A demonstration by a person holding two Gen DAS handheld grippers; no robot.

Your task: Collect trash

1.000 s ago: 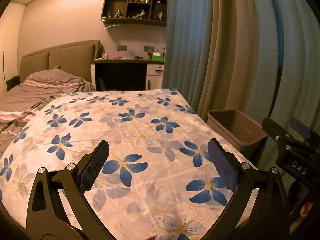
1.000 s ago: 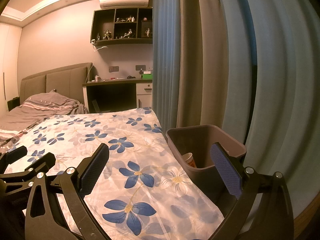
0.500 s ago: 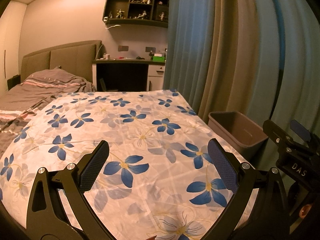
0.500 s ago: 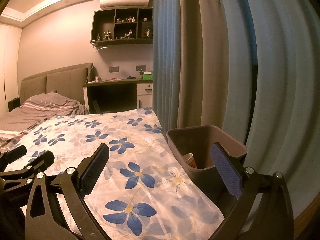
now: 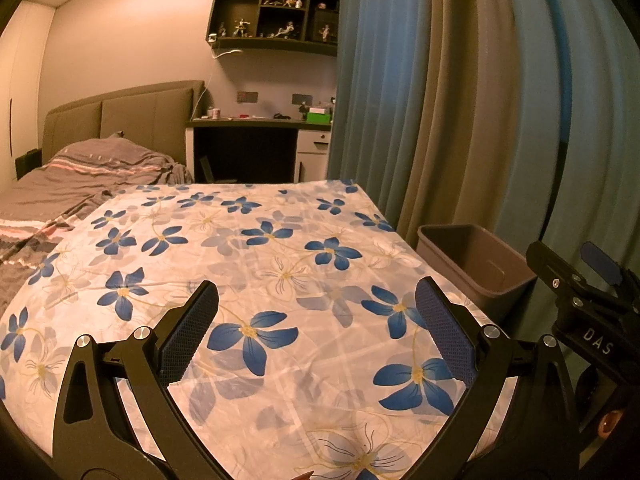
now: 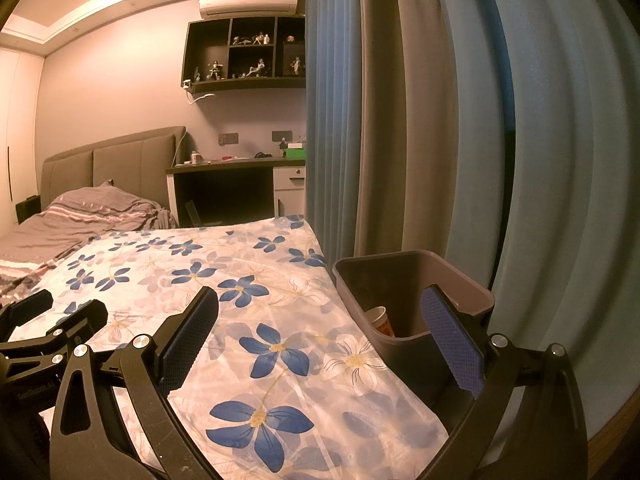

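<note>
- Both grippers are spread wide and hold nothing: the left gripper hovers over the flowered cloth, and the right gripper hangs over the cloth's right edge, just beside the bin.
- One piece of trash can be seen, a paper cup, and it lies inside the bin already, leaning against the near wall. From the left wrist view the bin stands on the floor between the cloth's edge and the curtain.
- No loose litter shows on the cloth in either view, so the step in hand is judged to be a search for whatever remains, or the close of the task.
- To do that search well, the person would sweep both cameras slowly across the surface, since the busy blue flower print could hide a small scrap.
- Keeping the jaws parted while looking saves a motion once a piece is found.
- The cloth looks thin and loose; a low pinch could catch a fold along with the trash, so a grasp from above, closing on the item alone, seems the safer choice.
- The desk at the far wall carries small things, too distant to tell whether any is trash.
</note>
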